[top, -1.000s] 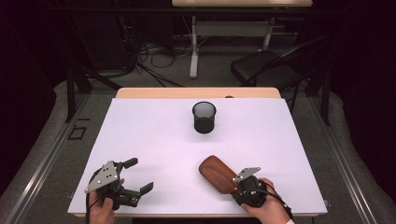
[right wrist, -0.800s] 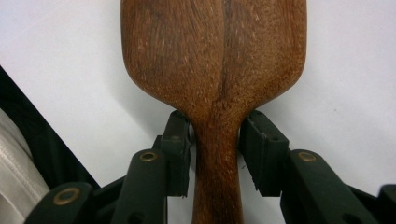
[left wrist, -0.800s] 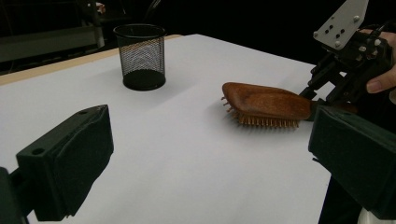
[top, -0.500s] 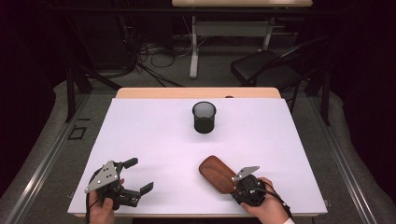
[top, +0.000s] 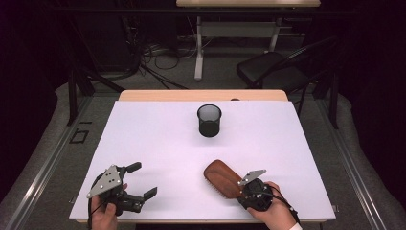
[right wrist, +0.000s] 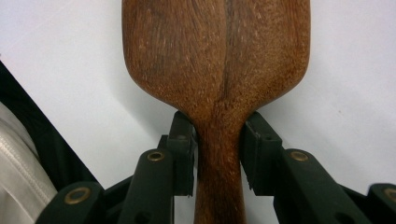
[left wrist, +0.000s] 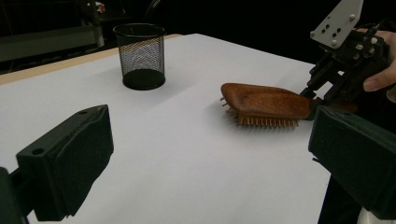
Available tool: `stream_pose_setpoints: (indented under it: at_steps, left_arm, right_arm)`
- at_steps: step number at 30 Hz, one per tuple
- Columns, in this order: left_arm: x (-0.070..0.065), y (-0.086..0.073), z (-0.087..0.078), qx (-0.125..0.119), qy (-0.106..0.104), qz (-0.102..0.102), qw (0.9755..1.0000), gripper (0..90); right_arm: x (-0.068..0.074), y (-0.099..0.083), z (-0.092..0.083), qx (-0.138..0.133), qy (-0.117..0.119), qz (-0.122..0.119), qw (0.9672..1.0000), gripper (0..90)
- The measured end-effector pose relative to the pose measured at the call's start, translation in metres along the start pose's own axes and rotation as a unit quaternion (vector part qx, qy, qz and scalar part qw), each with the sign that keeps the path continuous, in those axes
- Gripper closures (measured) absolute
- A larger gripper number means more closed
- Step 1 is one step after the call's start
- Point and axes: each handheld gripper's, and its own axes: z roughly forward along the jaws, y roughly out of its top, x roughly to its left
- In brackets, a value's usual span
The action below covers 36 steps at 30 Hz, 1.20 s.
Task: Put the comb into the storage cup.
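Observation:
A brown wooden hairbrush (top: 222, 178) lies bristles-down on the white table near the front right. My right gripper (top: 245, 188) is shut on the hairbrush handle (right wrist: 218, 154), its two black jaws pressing each side of the neck. In the left gripper view the hairbrush (left wrist: 264, 100) rests on its bristles with the right gripper (left wrist: 322, 95) clamped at its handle end. My left gripper (top: 142, 180) sits at the front left, open, with nothing between its fingers (left wrist: 70, 158). A black mesh cup (top: 209, 120) stands upright at the table's middle back; the same cup (left wrist: 140, 56) appears far off in the left gripper view.
The white table top (top: 158, 139) has a wooden strip (top: 201, 95) along its far edge. Beyond it stand a black chair (top: 277, 67), a desk frame (top: 198, 48) and floor cables. A pale sleeve (right wrist: 18, 158) is at the left of the right gripper view.

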Motion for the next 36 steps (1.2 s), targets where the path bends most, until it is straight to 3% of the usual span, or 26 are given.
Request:
stream_pose_setpoints:
  at_steps: [4,36]
  left_arm:
    - [0.0008,0.0002,0.0002,0.003,-0.007,0.003,1.0000,0.1]
    - [0.0005,-0.0003,0.0002,0.000,-0.003,0.001,1.0000,0.1]
  right_arm:
    - [0.0006,0.0003,-0.0003,0.002,-0.002,-0.002,1.0000,68.9]
    - [0.0012,-0.0019,-0.0018,0.000,-0.007,-0.001,1.0000,72.3]
